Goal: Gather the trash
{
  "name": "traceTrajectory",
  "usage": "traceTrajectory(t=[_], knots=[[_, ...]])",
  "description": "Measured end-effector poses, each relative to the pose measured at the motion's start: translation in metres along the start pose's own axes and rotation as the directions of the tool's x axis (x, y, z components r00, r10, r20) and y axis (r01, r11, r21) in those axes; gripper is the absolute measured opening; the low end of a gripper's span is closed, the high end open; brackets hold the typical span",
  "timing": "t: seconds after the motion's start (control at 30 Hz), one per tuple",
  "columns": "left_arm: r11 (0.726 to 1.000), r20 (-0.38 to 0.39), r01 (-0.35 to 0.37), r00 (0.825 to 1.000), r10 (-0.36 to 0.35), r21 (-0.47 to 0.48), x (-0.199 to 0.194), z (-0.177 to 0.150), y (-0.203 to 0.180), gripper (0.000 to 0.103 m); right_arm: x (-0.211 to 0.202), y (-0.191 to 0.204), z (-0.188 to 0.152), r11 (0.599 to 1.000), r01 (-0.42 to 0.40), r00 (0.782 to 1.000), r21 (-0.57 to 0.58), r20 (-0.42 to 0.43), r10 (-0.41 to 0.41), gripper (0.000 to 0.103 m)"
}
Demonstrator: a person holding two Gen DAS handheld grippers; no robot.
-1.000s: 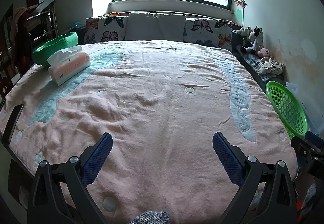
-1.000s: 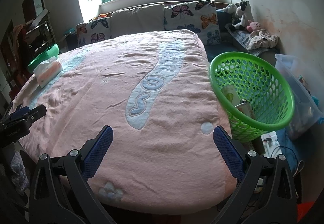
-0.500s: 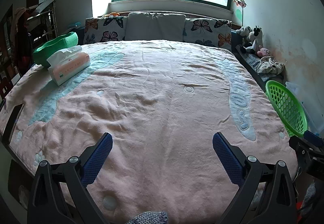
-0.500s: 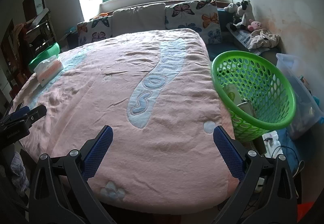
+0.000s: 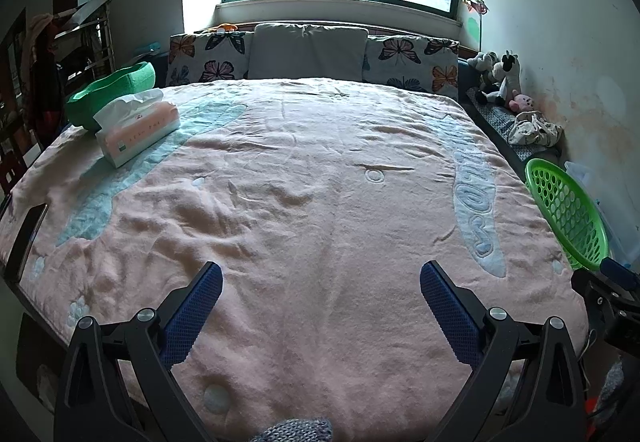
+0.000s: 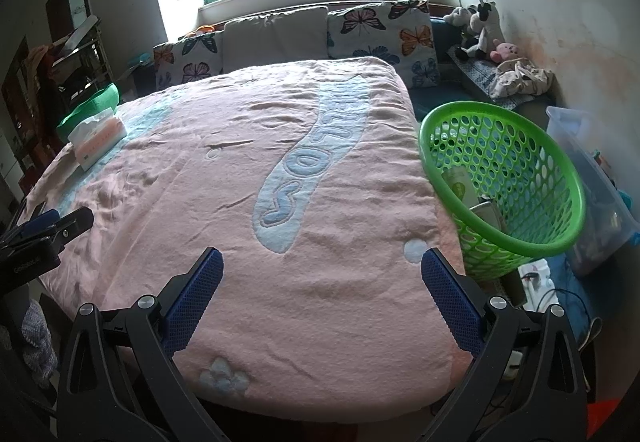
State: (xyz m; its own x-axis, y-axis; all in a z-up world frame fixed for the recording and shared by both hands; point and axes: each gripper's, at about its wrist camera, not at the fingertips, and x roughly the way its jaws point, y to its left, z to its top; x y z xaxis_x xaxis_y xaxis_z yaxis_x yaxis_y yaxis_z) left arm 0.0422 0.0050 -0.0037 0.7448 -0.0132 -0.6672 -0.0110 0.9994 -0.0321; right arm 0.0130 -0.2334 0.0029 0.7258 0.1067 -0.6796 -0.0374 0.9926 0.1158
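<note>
Both pairs of jaws stood wide apart and held nothing: the left gripper (image 5: 320, 294) and the right gripper (image 6: 322, 294) each hung over the near, lower edge of the pink blanket (image 5: 320, 182).

Over the last second very little had changed. The green basket (image 6: 500, 178) had slid slightly further toward the right and lower part of the right wrist view, and in the left wrist view it sat a touch lower at the right edge, so both grippers seemed to have drifted back a little. Neither had closed on anything. I judged this a pause or an ending, since no loose trash showed on the blanket.

The collected items (image 6: 476, 198) lay inside the basket at the right of the right wrist view, against its near-left wall. The basket was tilted, its open mouth facing up and toward the camera, leaning against the bed's side. A pale carton-like piece in it ran lengthwise from upper left down to lower right.

A tissue box (image 5: 138, 132) and a green bowl (image 5: 112, 90) remained at the upper left, touching each other.
</note>
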Motion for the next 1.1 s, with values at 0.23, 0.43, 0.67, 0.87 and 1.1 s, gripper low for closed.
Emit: traceTrajectory(t=[0.23, 0.43, 0.67, 0.87, 1.1], knots=[[1.0, -0.007, -0.003, 1.0, 0.003, -0.002, 0.001, 0.0001, 0.0001, 0.096, 0.0016, 0.0006, 0.0004, 1.0, -0.001, 1.0, -0.003, -0.005, 0.001, 0.098], [1.0, -0.005, -0.003, 1.0, 0.003, 0.004, 0.0024, 0.0021, 0.0, 0.096, 0.0012, 0.0014, 0.0047, 1.0, 0.0, 1.0, -0.008, 0.003, 0.0, 0.098], [1.0, -0.001, -0.006, 1.0, 0.006, 0.002, 0.001, 0.0015, 0.0013, 0.096, 0.0004, 0.0035, 0.0043, 1.0, -0.003, 1.0, -0.011, 0.004, 0.003, 0.098], [1.0, 0.001, -0.01, 1.0, 0.01, -0.002, 0.0002, 0.0005, 0.0034, 0.096, -0.0014, 0.0041, 0.0051, 1.0, -0.007, 1.0, -0.012, 0.011, 0.008, 0.098], [1.0, 0.01, -0.021, 1.0, 0.021, 0.0, -0.0014, 0.0003, 0.0034, 0.096, -0.0026, 0.0036, 0.0058, 1.0, -0.011, 1.0, -0.006, 0.016, 0.011, 0.098]])
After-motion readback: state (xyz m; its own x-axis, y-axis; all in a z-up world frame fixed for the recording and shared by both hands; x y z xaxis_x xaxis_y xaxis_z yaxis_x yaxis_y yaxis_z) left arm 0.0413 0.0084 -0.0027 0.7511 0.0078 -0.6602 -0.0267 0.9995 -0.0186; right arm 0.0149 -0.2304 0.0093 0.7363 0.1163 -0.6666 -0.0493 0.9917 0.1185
